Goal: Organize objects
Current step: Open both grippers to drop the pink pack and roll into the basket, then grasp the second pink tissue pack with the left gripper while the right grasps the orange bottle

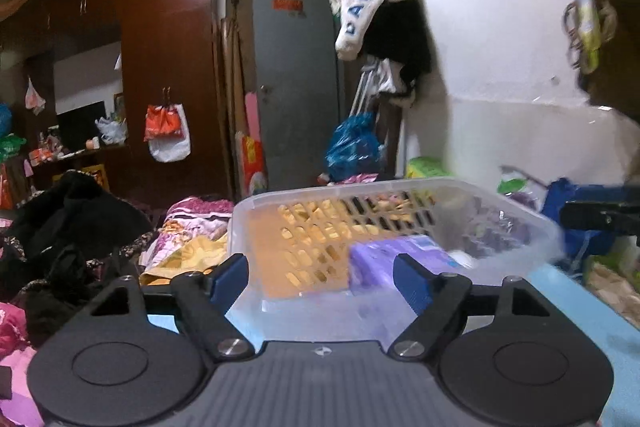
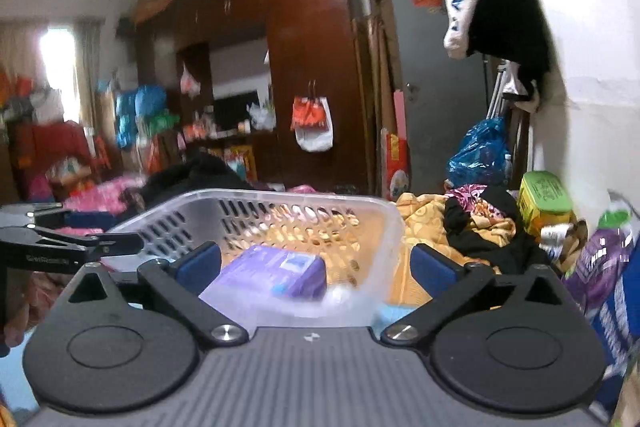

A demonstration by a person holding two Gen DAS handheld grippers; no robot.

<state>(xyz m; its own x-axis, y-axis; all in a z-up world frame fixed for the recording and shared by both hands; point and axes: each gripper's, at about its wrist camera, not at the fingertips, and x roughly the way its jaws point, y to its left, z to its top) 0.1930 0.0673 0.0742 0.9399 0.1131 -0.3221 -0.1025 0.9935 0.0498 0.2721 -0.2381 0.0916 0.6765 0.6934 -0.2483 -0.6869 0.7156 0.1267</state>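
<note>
Both sets of jaws stand wide apart and grip nothing: the left gripper faces the near wall of the basket, and the right gripper faces that same basket from the other side, straddling its near right corner. Inside the basket, down on the floor near its front wall, lies the purple pack, a flat soft packet, and it's the only item clearly in there; something pale sits beside it, too blurred to name. So my read is an early start: one thing binned, plenty to go. The pack lies flat, its long axis running roughly across the basket, along the front wall. Right of the basket there's more waiting: a green-lidded tin and a purple bag past the black cloth on the yellow bedding. Those look like the next candidates.
</note>
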